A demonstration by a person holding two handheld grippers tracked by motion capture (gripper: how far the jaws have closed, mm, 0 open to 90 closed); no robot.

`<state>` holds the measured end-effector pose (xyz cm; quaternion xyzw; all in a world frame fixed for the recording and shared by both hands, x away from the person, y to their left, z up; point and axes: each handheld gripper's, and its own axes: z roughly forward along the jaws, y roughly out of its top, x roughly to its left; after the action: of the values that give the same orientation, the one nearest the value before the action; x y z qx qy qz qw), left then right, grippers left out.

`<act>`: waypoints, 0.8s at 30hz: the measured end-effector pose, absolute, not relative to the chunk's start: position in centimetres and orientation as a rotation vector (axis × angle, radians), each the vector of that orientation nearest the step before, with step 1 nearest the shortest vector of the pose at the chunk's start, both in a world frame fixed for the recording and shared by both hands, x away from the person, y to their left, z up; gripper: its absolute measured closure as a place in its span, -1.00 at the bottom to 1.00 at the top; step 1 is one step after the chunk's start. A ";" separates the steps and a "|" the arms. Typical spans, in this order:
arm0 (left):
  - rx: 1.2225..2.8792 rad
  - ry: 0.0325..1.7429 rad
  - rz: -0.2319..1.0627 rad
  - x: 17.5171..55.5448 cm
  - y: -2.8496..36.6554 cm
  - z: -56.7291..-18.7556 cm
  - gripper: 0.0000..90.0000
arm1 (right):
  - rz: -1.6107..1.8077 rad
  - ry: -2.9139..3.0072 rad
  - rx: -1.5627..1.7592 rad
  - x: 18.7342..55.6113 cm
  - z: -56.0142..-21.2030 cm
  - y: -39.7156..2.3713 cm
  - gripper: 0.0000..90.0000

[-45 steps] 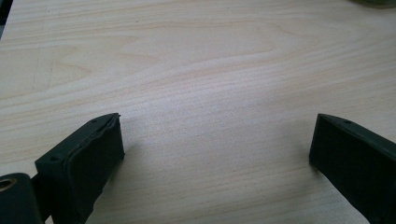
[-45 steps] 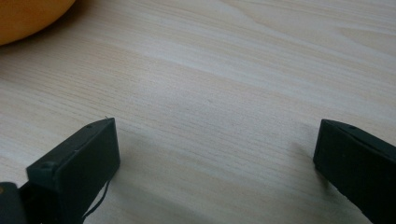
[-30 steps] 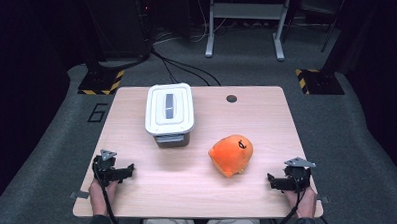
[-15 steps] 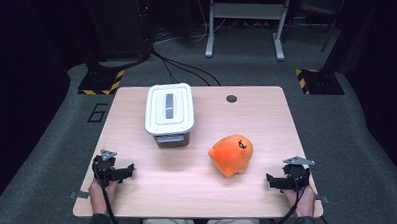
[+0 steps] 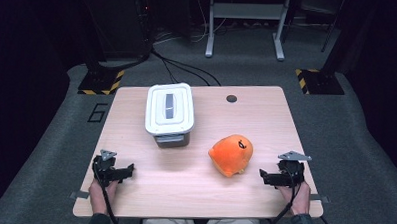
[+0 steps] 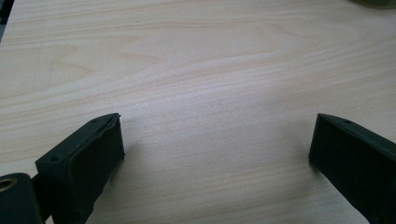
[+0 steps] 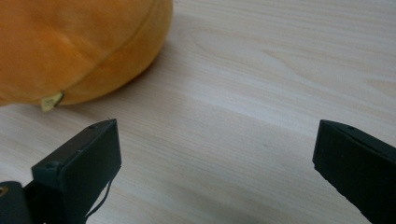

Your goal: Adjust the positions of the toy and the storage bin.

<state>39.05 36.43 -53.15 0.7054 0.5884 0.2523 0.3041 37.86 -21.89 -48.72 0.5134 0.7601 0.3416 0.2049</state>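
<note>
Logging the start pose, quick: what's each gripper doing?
Left gripper: open, holding nothing, over the table.
Right gripper: open, holding nothing, beside the orange plush toy.

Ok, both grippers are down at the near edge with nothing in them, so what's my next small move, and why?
Probably ease the right gripper forward and left toward the orange plush toy. Its jaws stand wide open and empty, and the toy lies just ahead of them, apart from the lidded white box. The left gripper, also open, rests over bare table.
</note>
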 end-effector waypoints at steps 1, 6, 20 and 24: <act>1.869 1.559 0.668 39.0 36.4 -53.2 -0.94 | 0.971 2.122 1.418 37.9 -48.1 -21.5 -0.99; 1.870 1.557 0.670 39.1 36.4 -53.2 -0.94 | 1.002 2.134 1.398 38.2 -46.8 -20.3 -0.99; 1.870 1.558 0.669 39.0 36.4 -53.1 -0.94 | 1.041 2.191 1.308 39.4 -44.4 -16.7 -0.98; 1.870 1.558 0.669 39.0 36.4 -53.1 -0.94 | 1.042 2.211 1.277 39.8 -43.9 -15.7 -0.98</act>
<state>39.04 36.44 -53.15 0.7058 0.5880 0.2525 0.3039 39.76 -15.68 -43.90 0.4545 0.7870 0.3709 0.1908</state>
